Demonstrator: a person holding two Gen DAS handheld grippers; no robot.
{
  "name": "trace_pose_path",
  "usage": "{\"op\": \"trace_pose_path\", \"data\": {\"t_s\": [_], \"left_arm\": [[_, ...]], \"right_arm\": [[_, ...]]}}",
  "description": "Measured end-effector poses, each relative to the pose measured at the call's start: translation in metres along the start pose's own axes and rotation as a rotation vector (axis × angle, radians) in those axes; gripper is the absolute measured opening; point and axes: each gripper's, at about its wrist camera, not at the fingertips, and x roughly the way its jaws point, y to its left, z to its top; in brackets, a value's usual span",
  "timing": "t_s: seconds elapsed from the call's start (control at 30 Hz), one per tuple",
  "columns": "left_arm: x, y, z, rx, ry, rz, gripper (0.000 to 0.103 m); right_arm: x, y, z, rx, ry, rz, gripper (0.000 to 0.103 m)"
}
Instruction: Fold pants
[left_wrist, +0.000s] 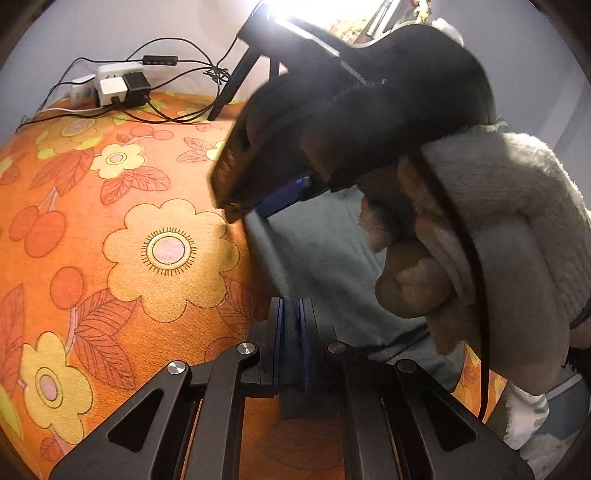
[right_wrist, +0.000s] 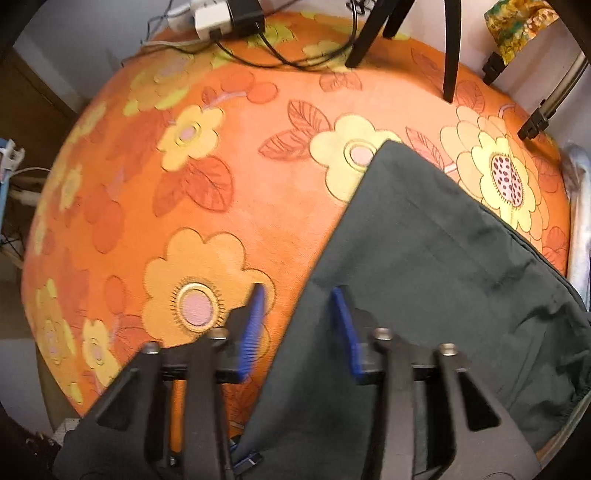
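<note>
The pants (right_wrist: 424, 280) lie flat on the flowered orange cloth (right_wrist: 207, 236), a dark grey-green slab whose long axis runs from the near right up toward a corner pointing at the far middle of the table. Their left edge slants diagonally and passes straight between the fingers of my right gripper (right_wrist: 299, 295). Its blue pads stand apart, one over the cloth, one over the fabric, not pinching anything. So the edge sits directly below that gripper, which points steeply down; I judge it only needs to drop and bite.

My left gripper (left_wrist: 291, 306) has its jaws together on a fold of the same pants (left_wrist: 325, 251), nearer my side. The right hand in its fuzzy sleeve (left_wrist: 498, 221) looms just past it.
</note>
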Motion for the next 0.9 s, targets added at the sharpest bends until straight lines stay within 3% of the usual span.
{"op": "trace_pose_path", "data": {"t_s": [0.07,0.2,0.3,0.33,0.43,0.5,0.53,0.57,0.6,0.83,0.87,0.9], "left_arm": [[0.001,0.0,0.0,-0.001,0.003,0.002,0.007],[0.002,0.001,0.0,-0.005,0.003,0.021,0.01],[0.004,0.001,0.0,-0.011,0.007,0.044,0.037],[0.004,0.0,0.0,-0.011,-0.001,0.063,0.051],[0.011,0.001,0.001,-0.011,0.003,0.098,0.056],[0.017,0.002,0.001,-0.018,0.015,0.094,0.055],[0.018,0.002,0.0,-0.015,0.012,0.095,0.046],[0.019,0.0,0.001,-0.009,0.01,0.087,0.018],[0.021,-0.001,0.001,-0.005,0.024,0.069,0.006],[0.006,-0.017,-0.002,0.049,-0.038,0.053,0.004],[0.005,-0.018,-0.001,0.052,-0.04,0.048,0.004],[0.004,-0.021,-0.001,0.058,-0.044,0.049,0.004]], "right_arm": [[0.002,-0.002,0.0,-0.001,0.001,-0.018,0.016],[0.002,-0.01,-0.001,0.02,-0.002,0.015,0.007],[-0.005,-0.019,-0.003,0.054,-0.026,0.054,0.006],[-0.008,-0.021,-0.004,0.06,-0.033,0.065,0.005],[-0.017,-0.027,-0.006,0.067,-0.052,0.083,0.005],[-0.023,-0.033,-0.008,0.073,-0.061,0.096,0.005],[-0.026,-0.036,-0.008,0.077,-0.067,0.109,0.005],[-0.03,-0.037,-0.007,0.08,-0.072,0.116,0.005],[-0.033,-0.036,-0.008,0.082,-0.075,0.119,0.005],[-0.037,-0.039,-0.003,0.079,-0.081,0.13,0.006],[-0.038,-0.04,-0.001,0.083,-0.084,0.12,0.013],[-0.037,-0.039,0.001,0.084,-0.085,0.109,0.027]]}}
